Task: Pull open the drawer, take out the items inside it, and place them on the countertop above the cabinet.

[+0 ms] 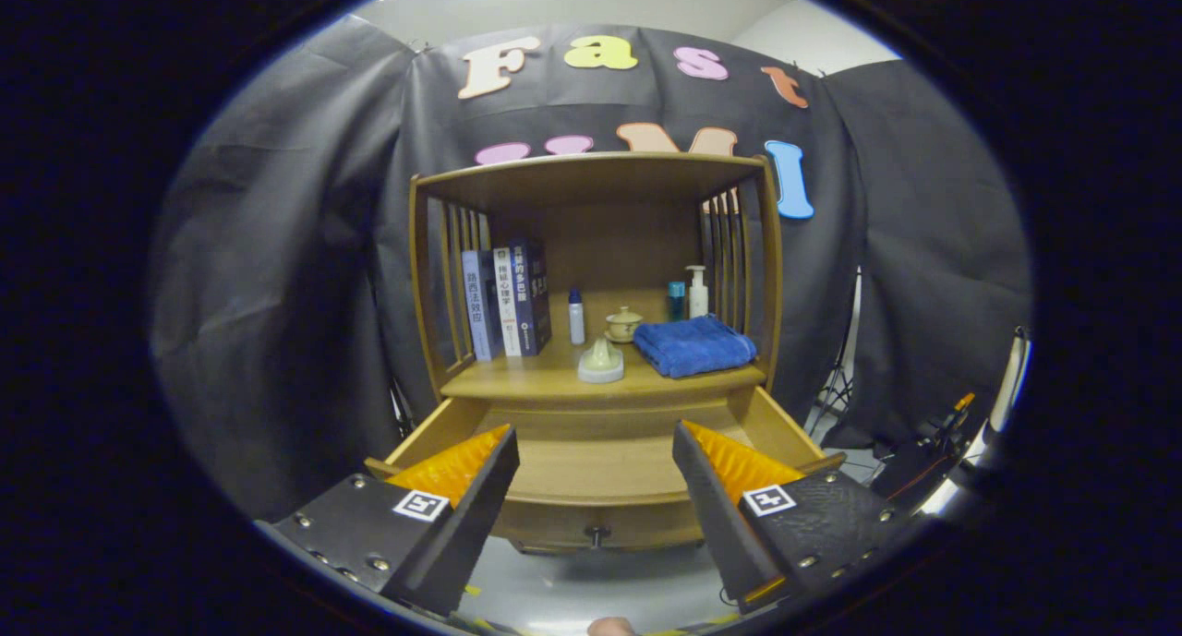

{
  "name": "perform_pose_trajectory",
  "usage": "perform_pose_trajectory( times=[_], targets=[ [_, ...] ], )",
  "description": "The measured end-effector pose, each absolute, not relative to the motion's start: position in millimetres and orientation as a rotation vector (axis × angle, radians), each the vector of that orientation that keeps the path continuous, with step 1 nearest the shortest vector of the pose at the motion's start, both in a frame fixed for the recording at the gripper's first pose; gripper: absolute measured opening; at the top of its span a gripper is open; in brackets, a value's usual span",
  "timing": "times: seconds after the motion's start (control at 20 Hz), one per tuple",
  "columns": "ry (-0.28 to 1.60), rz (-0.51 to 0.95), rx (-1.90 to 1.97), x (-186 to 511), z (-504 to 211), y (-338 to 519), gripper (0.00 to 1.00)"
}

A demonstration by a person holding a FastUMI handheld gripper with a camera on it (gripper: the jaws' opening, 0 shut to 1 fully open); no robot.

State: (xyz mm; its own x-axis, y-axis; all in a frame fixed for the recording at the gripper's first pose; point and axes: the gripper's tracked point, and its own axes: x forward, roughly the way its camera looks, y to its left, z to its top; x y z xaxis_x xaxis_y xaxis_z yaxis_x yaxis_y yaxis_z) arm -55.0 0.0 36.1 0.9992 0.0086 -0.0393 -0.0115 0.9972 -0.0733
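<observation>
A wooden cabinet stands ahead with its drawer (596,470) pulled open; the drawer's floor shows bare wood, and a small knob (597,532) sits on its front. On the countertop (554,378) above lie a folded blue towel (693,344) at the right and a pale cone-shaped lid (601,361) near the front edge. My gripper (594,456) hovers above the open drawer's front, open, with nothing between its fingers.
Further back on the countertop stand several books (506,302) at the left, a small white bottle (576,316), a little lidded cup (623,323), a teal bottle (677,300) and a pump bottle (698,292). Slatted side walls and a top shelf enclose the countertop. Stands and gear (933,447) sit right of the cabinet.
</observation>
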Motion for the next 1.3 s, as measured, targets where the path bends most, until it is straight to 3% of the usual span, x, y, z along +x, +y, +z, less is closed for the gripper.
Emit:
perform_pose_trajectory(
  times=[0.65,0.85,1.3],
  targets=[
    [0.028,0.037,-0.186,-53,-80,13,1.00],
    [0.109,0.057,-0.188,-36,-116,23,1.00],
    [0.154,-0.040,-0.179,4,-128,18,0.98]
  ],
)
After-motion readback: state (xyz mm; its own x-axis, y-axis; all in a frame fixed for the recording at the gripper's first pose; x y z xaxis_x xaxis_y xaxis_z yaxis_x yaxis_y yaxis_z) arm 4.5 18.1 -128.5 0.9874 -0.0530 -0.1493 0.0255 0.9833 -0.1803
